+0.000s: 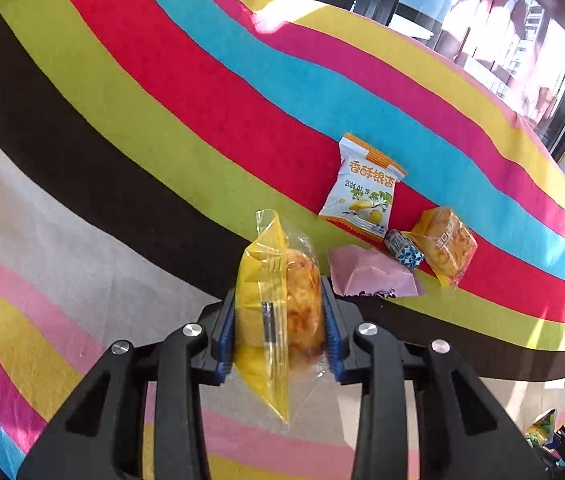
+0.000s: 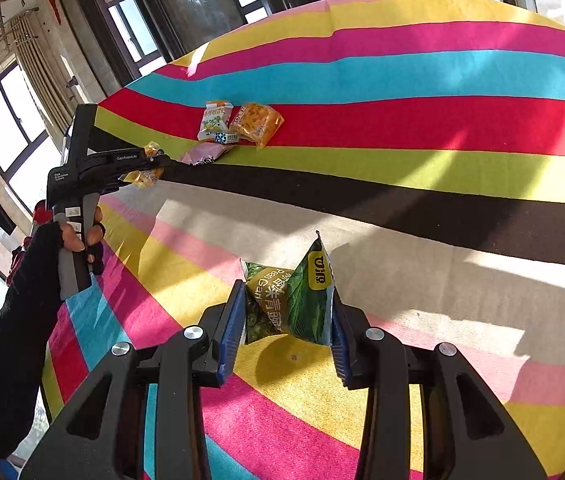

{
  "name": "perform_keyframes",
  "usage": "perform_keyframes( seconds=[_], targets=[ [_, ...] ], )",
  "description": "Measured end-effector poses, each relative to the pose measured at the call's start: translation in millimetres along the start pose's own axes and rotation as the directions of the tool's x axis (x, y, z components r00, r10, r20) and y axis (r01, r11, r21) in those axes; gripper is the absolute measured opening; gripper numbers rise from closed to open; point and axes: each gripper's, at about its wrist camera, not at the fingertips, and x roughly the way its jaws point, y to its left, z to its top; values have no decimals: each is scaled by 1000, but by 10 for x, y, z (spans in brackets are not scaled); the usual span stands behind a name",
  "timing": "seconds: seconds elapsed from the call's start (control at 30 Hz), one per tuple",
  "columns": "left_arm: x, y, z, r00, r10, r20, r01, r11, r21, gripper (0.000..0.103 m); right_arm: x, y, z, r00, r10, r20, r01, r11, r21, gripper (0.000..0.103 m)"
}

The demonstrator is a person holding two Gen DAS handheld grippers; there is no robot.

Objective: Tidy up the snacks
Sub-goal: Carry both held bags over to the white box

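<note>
— While the left gripper (image 1: 280, 312) clamps that yellow pastry packet (image 1: 278, 312) between its blue pads, where is it headed?

— Judging by the left wrist view, toward the little pile on the striped cloth (image 1: 122, 128) covering the table: a white ginkgo-nut packet (image 1: 360, 188), a blue-and-white candy (image 1: 404, 248) touching an orange cracker packet (image 1: 444, 246), and a pink packet (image 1: 370, 272) just ahead of the gripper. So the step in hand looks like carrying a snack over to join the group.

— And from the right wrist view?

— The right gripper (image 2: 288, 312) is closed on a green garlic-pea packet (image 2: 290, 300), held above the pale and yellow stripes, well apart from the pile. The left gripper (image 2: 150, 164) shows there too, gloved hand (image 2: 78, 236) on its handle, its packet near the pink one (image 2: 206, 154).

— What does the next move call for?

— I'd say lowering the pastry beside the pink packet and opening without nudging the candy. The pea packet should probably follow, since it has farther to travel.
</note>
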Motion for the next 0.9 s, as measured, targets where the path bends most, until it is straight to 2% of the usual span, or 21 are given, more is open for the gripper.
perform_keyframes(
  seconds=[0.17, 0.27, 0.33, 0.37, 0.43, 0.53, 0.57, 0.63, 0.9],
  targets=[
    [-698, -188, -756, 984, -176, 11, 174, 982, 79, 37, 20, 20, 4, 1000, -5, -10, 5, 1000, -12, 38],
    [-780, -281, -1018, 982, -189, -7, 189, 975, 118, 38, 13, -7, 7, 1000, 2, -8, -2, 1000, 2, 39],
    [-824, -255, -1033, 978, -208, -3, 206, 970, 126, 39, 5, -34, 8, 1000, 10, -4, -10, 1000, 15, 39],
    [-825, -215, -1044, 976, -217, -10, 217, 969, 118, 43, -3, -45, 10, 1000, 14, 0, -14, 1000, 19, 39],
    [-669, -285, -1028, 970, -238, -42, 240, 968, 68, 47, -4, -53, 6, 1000, 16, 0, -16, 1000, 21, 39],
    [-609, -240, -1023, 972, -224, -66, 226, 973, 33, 49, 8, -31, 7, 1000, 20, -9, -20, 1000, 11, 39],
    [-601, -256, -1029, 972, -222, -74, 226, 973, 44, 55, 18, -34, 10, 1000, 21, -13, -21, 1000, 11, 39],
    [-603, -268, -1031, 974, -214, -72, 218, 974, 55, 61, 21, -52, 13, 1000, 24, -13, -23, 1000, 16, 39],
    [-595, -241, -1028, 972, -222, -72, 225, 973, 45, 61, -17, -117, 9, 999, 53, 1, -53, 998, 46, 39]
  ],
)
